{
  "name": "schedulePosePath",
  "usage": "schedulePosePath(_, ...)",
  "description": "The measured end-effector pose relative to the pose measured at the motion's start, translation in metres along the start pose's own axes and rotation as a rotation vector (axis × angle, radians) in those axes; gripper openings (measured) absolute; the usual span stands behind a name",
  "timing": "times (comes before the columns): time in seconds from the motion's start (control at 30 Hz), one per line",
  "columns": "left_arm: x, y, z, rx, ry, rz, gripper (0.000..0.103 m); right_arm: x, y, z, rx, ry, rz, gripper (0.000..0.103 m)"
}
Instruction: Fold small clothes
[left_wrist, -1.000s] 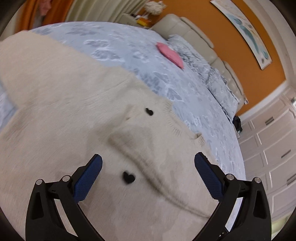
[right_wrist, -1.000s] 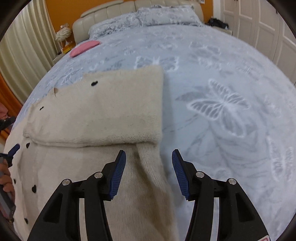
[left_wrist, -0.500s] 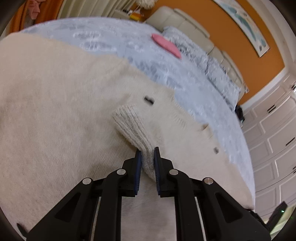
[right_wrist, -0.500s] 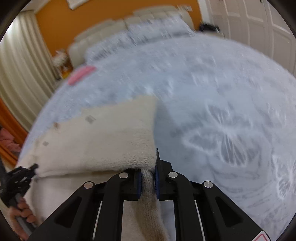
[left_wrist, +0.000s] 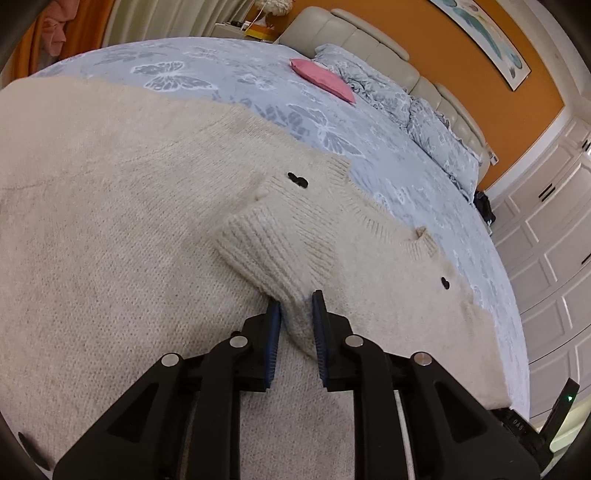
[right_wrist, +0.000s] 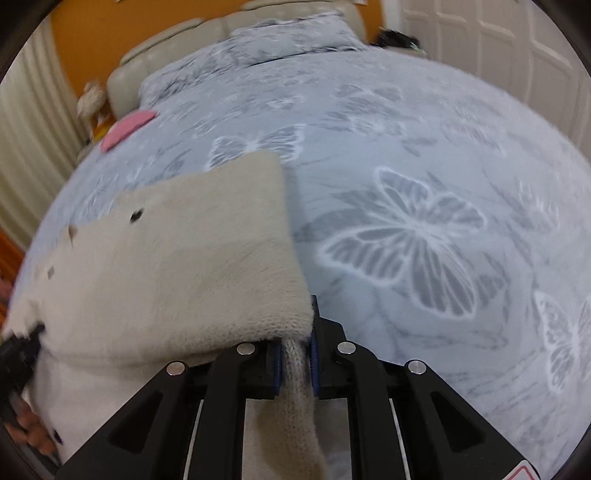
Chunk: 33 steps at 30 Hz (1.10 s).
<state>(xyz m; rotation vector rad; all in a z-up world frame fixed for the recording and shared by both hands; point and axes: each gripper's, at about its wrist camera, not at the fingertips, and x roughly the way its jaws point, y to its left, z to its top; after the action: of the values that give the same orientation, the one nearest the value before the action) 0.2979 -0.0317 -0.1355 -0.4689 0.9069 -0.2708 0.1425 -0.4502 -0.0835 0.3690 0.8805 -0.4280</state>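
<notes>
A grey-blue bedspread printed with white butterflies (right_wrist: 424, 229) fills the right wrist view and the upper part of the left wrist view. A cream knitted sweater with small black heart-shaped dots (left_wrist: 110, 221) lies spread on it, covering the left and centre of the left wrist frame. At lower centre, the left gripper (left_wrist: 295, 325) pinches a ribbed fold of the knit. The right gripper (right_wrist: 295, 354) clamps the sweater's folded edge at bottom centre. A flat pink cushion (left_wrist: 321, 79) rests near the headboard, upper centre.

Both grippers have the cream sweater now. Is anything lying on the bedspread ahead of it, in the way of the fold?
Nothing visible. The left gripper and right gripper pinch the sweater; the bedspread ahead is bare, and the pink pillow lies far off by the headboard.
</notes>
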Motion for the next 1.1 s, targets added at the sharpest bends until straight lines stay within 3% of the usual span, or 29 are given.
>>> schedulePosePath(0.07,-0.002,0.005,0.001,-0.036,0.006,-0.026,0.019,-0.011,0.009,-0.002,-0.034,0.022,0.019,0.015)
schedulePosePath(0.13,-0.013,0.010,0.004,-0.085,0.020,-0.035,0.027,-0.033,0.004,-0.006,-0.028,0.031,0.053,0.023)
schedulePosePath(0.2,-0.033,0.011,0.004,-0.094,0.023,-0.020,0.052,-0.060,-0.003,-0.014,-0.051,0.070,0.086,0.049)
schedulePosePath(0.23,-0.051,0.013,0.003,-0.078,0.024,0.010,0.057,-0.067,-0.008,-0.019,-0.050,0.103,0.101,0.053)
schedulePosePath(0.3,-0.083,0.022,0.001,-0.060,0.023,0.064,0.070,-0.081,-0.022,-0.036,-0.032,0.190,0.151,0.054)
schedulePosePath(0.33,-0.104,0.032,-0.003,-0.043,0.022,0.082,0.073,-0.086,-0.033,-0.052,-0.012,0.274,0.192,0.054)
schedulePosePath(0.4,-0.142,0.057,-0.016,0.007,0.043,0.172,0.082,-0.087,-0.045,-0.074,0.003,0.380,0.214,0.054)
schedulePosePath(0.5,-0.174,0.098,-0.038,-0.021,0.138,0.263,0.083,-0.084,-0.050,-0.113,-0.018,0.545,0.234,0.056)
schedulePosePath(0.57,-0.181,0.116,-0.052,-0.081,0.218,0.259,0.083,-0.088,-0.043,-0.119,-0.045,0.549,0.238,0.056)
schedulePosePath(0.63,-0.181,0.134,-0.072,-0.163,0.324,0.213,0.082,-0.090,-0.031,-0.122,-0.037,0.578,0.276,0.055)
schedulePosePath(0.67,-0.182,0.133,-0.077,-0.166,0.332,0.206,0.080,-0.089,-0.024,-0.124,-0.047,0.589,0.295,0.041)
schedulePosePath(0.7,-0.184,0.130,-0.082,-0.146,0.330,0.211,0.072,-0.088,-0.015,-0.126,-0.084,0.598,0.306,0.009)
schedulePosePath(0.73,-0.184,0.123,-0.086,-0.095,0.332,0.239,0.064,-0.085,-0.007,-0.130,-0.121,0.607,0.282,0.010)
schedulePosePath(0.8,-0.183,0.116,-0.091,-0.073,0.369,0.242,0.011,-0.092,-0.007,-0.125,-0.146,0.578,0.257,0.008)
schedulePosePath(0.87,-0.195,0.113,-0.097,-0.112,0.404,0.185,0.008,-0.110,-0.021,-0.115,-0.118,0.532,0.251,0.007)
schedulePosePath(0.97,-0.213,0.099,-0.105,-0.047,0.426,0.168,0.003,-0.134,-0.058,-0.108,-0.086,0.490,0.230,0.007)
schedulePosePath(1.1,-0.215,0.097,-0.134,0.004,0.505,0.156,0.003,-0.130,-0.078,-0.127,-0.107,0.533,0.183,0.007)
